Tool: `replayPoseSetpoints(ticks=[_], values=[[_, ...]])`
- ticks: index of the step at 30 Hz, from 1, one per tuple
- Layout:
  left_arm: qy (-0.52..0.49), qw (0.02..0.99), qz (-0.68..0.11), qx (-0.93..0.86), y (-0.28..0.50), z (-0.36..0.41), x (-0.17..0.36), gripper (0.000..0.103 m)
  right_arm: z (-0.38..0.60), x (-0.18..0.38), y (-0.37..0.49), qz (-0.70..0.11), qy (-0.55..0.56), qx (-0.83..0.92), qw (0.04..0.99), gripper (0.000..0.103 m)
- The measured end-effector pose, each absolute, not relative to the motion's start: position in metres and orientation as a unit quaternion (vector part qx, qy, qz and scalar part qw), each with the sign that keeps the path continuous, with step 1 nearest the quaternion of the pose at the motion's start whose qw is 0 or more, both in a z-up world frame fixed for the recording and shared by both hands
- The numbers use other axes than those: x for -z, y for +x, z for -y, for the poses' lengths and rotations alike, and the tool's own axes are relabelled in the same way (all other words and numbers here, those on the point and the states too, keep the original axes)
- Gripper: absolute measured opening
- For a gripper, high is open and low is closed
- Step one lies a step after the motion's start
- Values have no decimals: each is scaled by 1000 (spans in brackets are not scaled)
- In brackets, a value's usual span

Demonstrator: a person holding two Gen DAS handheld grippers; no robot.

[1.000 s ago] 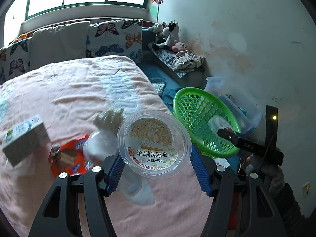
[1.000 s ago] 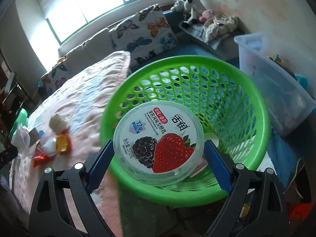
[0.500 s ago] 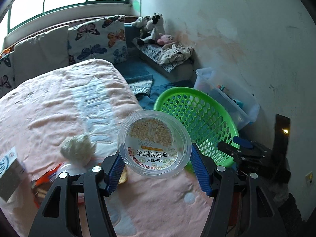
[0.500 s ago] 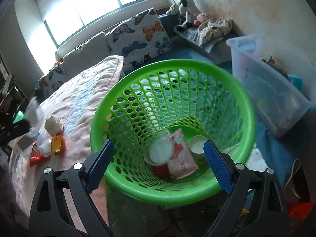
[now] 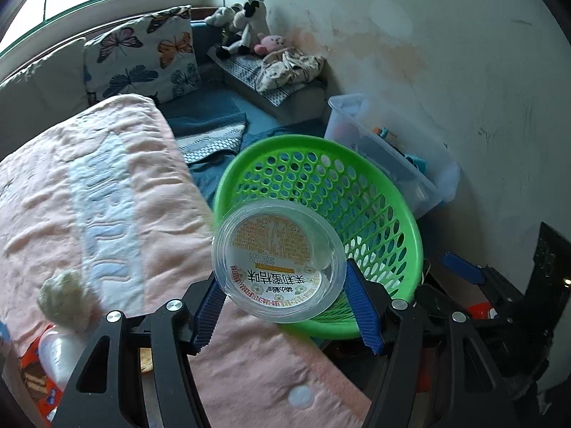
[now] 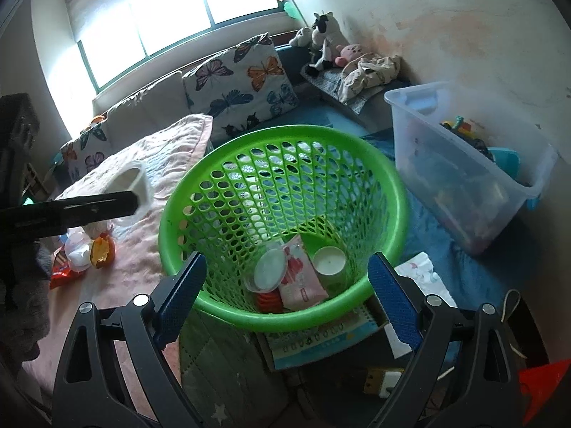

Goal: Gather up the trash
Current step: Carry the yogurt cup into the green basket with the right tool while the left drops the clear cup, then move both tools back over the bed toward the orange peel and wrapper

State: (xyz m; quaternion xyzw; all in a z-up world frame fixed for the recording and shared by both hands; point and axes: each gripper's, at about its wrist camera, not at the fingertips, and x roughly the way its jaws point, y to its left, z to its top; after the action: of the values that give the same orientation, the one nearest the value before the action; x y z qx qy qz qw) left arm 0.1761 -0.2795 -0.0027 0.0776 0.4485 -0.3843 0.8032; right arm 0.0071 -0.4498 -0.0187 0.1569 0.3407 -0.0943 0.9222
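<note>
My left gripper [image 5: 285,306] is shut on a clear round plastic tub [image 5: 278,262] with an orange label, held in the air by the near rim of the green basket [image 5: 399,214]. My right gripper [image 6: 285,299] is open and empty, just in front of the green basket [image 6: 221,164]. Inside the basket lie a yogurt tub [image 6: 267,273], a pink packet [image 6: 299,276] and a white cup [image 6: 329,261]. On the pink blanket [image 5: 107,192] lie a crumpled tissue [image 5: 66,299], a white bottle [image 5: 59,355] and a red wrapper [image 5: 32,381].
A clear storage bin [image 6: 464,164] with toys stands right of the basket by the wall. Butterfly pillows [image 6: 246,82] and soft toys [image 6: 324,42] are at the back. A booklet [image 6: 321,339] lies on the floor under the basket's near edge.
My right gripper opened and the yogurt tub dropped into the basket. My left gripper carried the clear tub from over the blanket rightward to the basket's rim.
</note>
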Motion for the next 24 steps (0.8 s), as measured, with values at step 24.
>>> replayPoseSetpoints(ticks=[24], values=[[66,797,-461,385,163,281,15,75,446,22,-7,-340,178,89,919,91]])
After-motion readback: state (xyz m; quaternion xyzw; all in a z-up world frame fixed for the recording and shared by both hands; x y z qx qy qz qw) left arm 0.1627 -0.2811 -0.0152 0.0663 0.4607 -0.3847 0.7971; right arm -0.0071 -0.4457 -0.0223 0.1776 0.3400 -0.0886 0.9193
